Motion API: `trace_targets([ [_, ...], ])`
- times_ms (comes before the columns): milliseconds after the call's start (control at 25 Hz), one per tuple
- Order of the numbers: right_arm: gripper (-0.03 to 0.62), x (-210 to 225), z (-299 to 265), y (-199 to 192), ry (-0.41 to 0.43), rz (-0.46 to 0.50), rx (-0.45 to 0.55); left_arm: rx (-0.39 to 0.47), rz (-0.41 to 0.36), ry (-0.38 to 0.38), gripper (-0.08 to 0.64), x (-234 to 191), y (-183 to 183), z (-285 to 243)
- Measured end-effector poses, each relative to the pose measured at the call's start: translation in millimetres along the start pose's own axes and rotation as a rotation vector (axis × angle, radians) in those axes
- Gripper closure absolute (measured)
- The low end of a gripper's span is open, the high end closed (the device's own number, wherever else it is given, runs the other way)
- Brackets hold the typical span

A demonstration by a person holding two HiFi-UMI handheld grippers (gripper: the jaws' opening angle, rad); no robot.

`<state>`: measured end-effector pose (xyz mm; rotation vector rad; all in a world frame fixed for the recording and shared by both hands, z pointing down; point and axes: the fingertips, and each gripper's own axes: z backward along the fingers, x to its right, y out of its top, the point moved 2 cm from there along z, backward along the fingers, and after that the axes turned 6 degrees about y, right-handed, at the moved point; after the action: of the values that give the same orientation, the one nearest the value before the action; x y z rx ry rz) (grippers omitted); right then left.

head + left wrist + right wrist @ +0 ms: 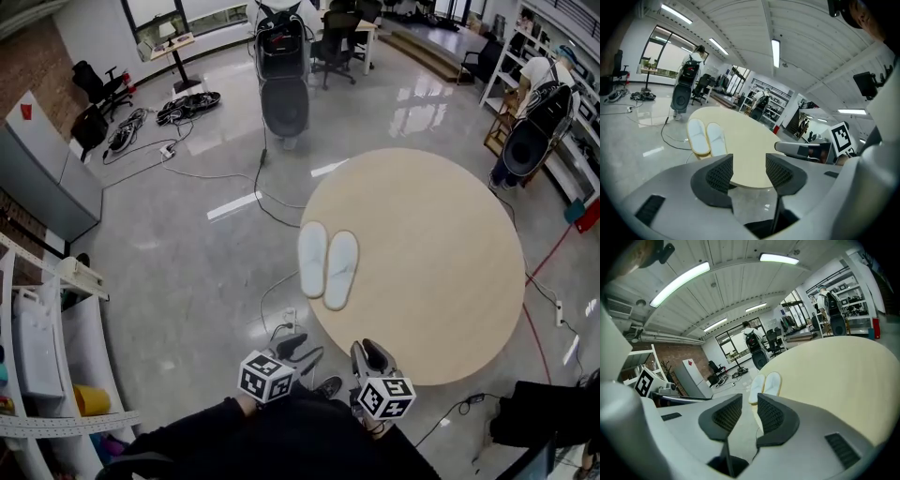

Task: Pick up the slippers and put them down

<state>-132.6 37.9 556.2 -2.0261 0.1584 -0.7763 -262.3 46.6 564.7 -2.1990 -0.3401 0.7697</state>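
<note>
Slippers (328,264) lie together at the counter's (441,281) left edge, possibly overhanging. Left claw (292,345) spread, right claw (373,354) barely parted, both empty beside its near rim.

1. Slippers (327,264): white, soft cloth look, matt, with thin tan edging round each sole.
2. Round table (441,281): pale wood-look top, smooth and matt.
3. Floor (187,272): grey, polished, glossy; it mirrors the windows and ceiling lights.
4. Left gripper (749,161) and right gripper (749,401): shells of smooth light-grey plastic, low sheen.
5. Pads (719,174): black, matt, fine grid texture, rubbery look.
6. Marker cubes (267,376): flat, matt black-and-white print.
7. Brick wall (37,61): rough, reddish-brown, matt.
8. Ceiling (740,282): white ribbed panels, dull finish.
</note>
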Motion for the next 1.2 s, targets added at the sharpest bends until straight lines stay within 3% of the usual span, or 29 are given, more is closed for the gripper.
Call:
trace_targets([
  [80, 0.435, 13, -7, 5, 0.003, -0.015, -0.006, -0.014, 0.016, 0.023, 0.339, -4, 4, -11],
  [120, 0.426, 18, -9, 7, 0.006, -0.025, -0.012, -0.018, 0.022, 0.033, 0.339, -5, 6, -15],
  [400, 0.425, 47, -47, 18, 0.045, -0.051, -0.054, -0.048, 0.053, 0.072, 0.339, -28, 28, -53],
  [680, 0.425, 95, -93, 52, -0.04, -0.071, -0.049, -0.057, 0.052, 0.035, 0.339, -67, 72, -118],
  [920, 0.425, 106, -142, 80, -0.086, -0.067, -0.097, -0.073, 0.148, 0.034, 0.339, -114, 112, -149],
  [1200, 0.425, 131, -201, 81, -0.121, -0.095, -0.161, -0.131, 0.192, 0.097, 0.339, -175, 120, -186],
])
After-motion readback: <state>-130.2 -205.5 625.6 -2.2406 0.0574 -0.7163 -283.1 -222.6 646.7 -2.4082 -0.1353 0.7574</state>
